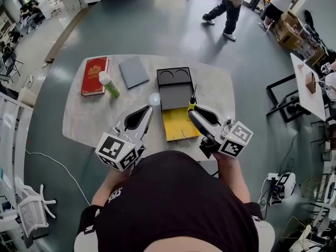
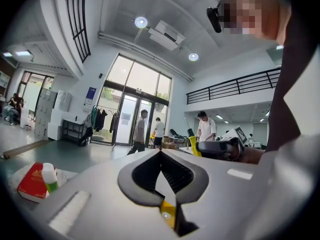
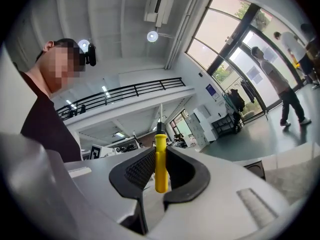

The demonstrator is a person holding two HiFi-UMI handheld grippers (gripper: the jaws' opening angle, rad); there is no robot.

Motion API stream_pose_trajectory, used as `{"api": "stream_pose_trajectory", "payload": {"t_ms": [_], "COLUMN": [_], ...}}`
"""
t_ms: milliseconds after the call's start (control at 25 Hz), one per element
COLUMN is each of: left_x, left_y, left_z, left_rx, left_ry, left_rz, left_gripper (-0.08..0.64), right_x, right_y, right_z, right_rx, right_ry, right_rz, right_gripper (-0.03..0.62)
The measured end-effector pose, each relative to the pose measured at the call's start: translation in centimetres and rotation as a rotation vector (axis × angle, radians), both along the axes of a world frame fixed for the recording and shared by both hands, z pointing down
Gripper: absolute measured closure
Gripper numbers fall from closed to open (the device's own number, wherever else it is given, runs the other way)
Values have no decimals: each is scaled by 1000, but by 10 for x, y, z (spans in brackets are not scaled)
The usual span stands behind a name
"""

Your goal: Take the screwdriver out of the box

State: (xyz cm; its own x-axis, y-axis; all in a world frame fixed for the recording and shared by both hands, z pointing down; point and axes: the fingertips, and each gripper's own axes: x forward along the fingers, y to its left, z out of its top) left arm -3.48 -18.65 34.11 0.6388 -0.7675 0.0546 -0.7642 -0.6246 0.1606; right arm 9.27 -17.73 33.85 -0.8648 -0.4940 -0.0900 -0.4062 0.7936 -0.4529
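Screwdriver [image 3: 160,164] is pinched upright in the right gripper [image 1: 193,113], yellow handle between the jaws, tip up, looks clear of the box [image 1: 176,96]; left gripper [image 1: 148,111] is pressed together, empty, farther away

Red book [image 1: 95,76], green-capped bottle [image 1: 109,84], grey pad [image 1: 134,71], pale table [image 1: 84,117]

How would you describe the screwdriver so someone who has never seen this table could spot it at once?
On the pale rounded table, find the open black box with its yellow flap. Just right of it, the right gripper clamps the screwdriver. Its bright yellow handle and thin metal shaft set it apart from the red book and green bottle farther left.
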Motion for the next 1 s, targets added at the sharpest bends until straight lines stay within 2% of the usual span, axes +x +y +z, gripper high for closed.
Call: {"api": "stream_pose_trajectory", "payload": {"t_ms": [1000], "left_x": [-11], "left_y": [-7], "left_z": [10], "left_rx": [-23], "left_ry": [15], "left_rz": [-11], "left_gripper": [558], "right_x": [-12], "right_y": [-4], "right_z": [11], "right_rx": [-15], "right_ry": [67], "right_rz": [-12], "right_gripper": [512]}}
